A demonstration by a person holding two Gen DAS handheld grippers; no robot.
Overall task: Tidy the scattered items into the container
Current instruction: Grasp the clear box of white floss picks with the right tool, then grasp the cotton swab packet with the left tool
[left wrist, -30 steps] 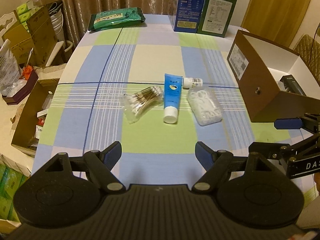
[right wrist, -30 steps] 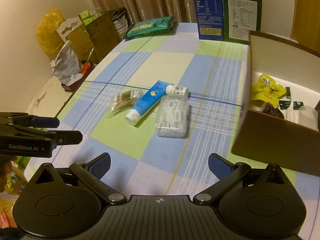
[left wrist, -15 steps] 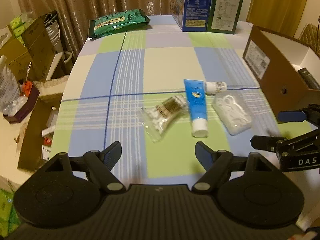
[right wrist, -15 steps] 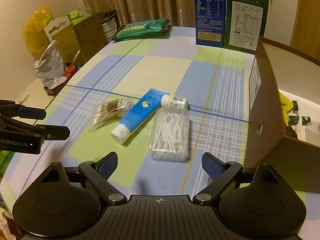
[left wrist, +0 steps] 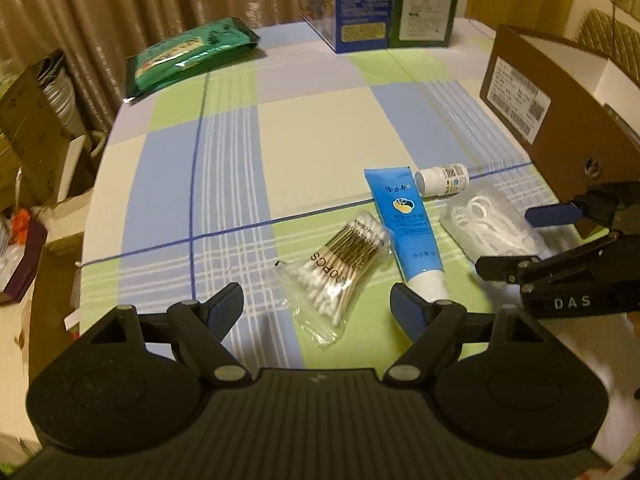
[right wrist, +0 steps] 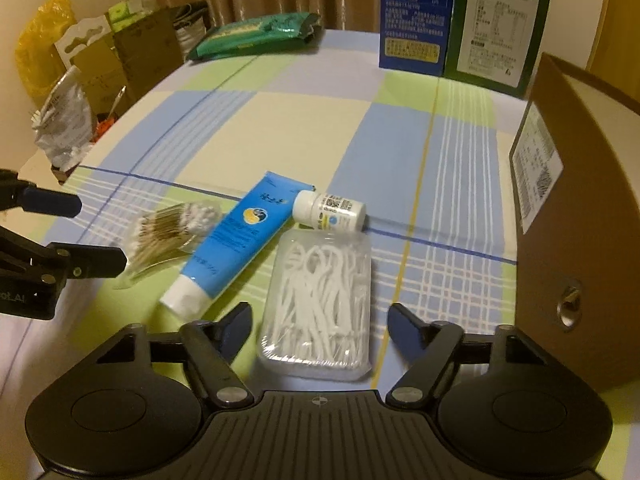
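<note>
Hovering wide open, the left claw [left wrist: 316, 304] sits right above the cotton swab bag [left wrist: 340, 268], blue tube [left wrist: 406, 224] beside it on the worktop [left wrist: 320, 128]. Right wrist view: right claw [right wrist: 320, 320] spread wide around the floss pick box [right wrist: 320, 300]; cardboard box [right wrist: 580, 220] stands close by on the right.

Four scattered items are seen clustered on the checked cloth beside a brown cardboard box [left wrist: 560, 120] with a white shipping label. A clear bag of cotton swabs [left wrist: 338, 270] is laid flat at the left. A blue tube [left wrist: 406, 224] with a white cap is laid next to it. A small white bottle [left wrist: 442, 180] is tipped on its side, touching a clear case of white floss picks [right wrist: 320, 300].
</note>
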